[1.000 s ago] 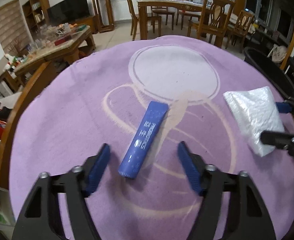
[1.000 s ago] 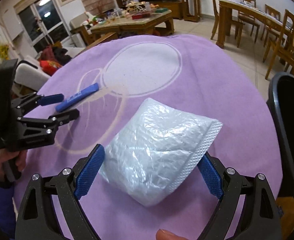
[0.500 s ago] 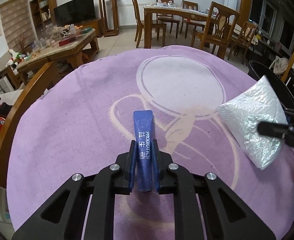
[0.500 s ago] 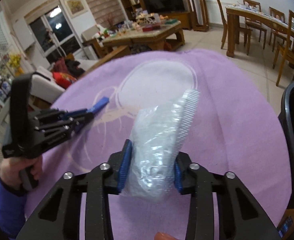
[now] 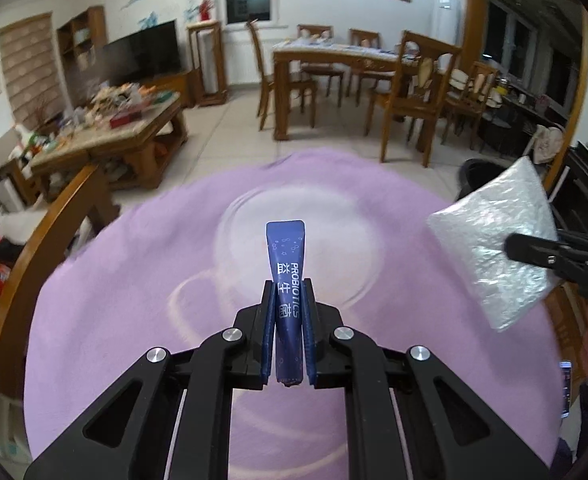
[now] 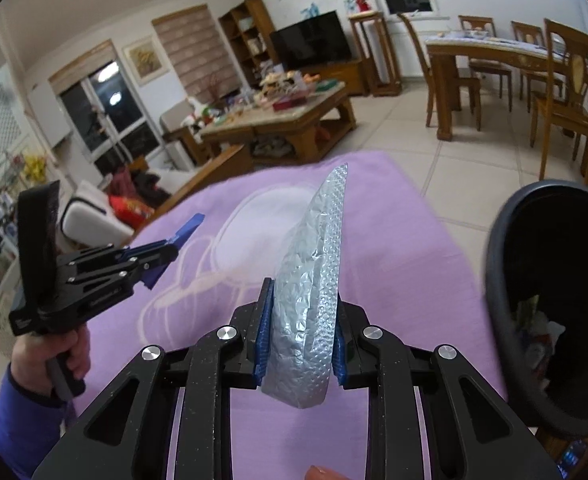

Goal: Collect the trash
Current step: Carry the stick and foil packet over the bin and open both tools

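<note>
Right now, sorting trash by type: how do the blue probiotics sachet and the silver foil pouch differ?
The blue probiotics sachet is a narrow, flat printed stick; the silver foil pouch is wider, puffy, crinkled and unprinted. The sachet sits in the left gripper, the pouch in the right gripper, nearer the black bin. Both are clamped, lifted off the purple cloth.
</note>
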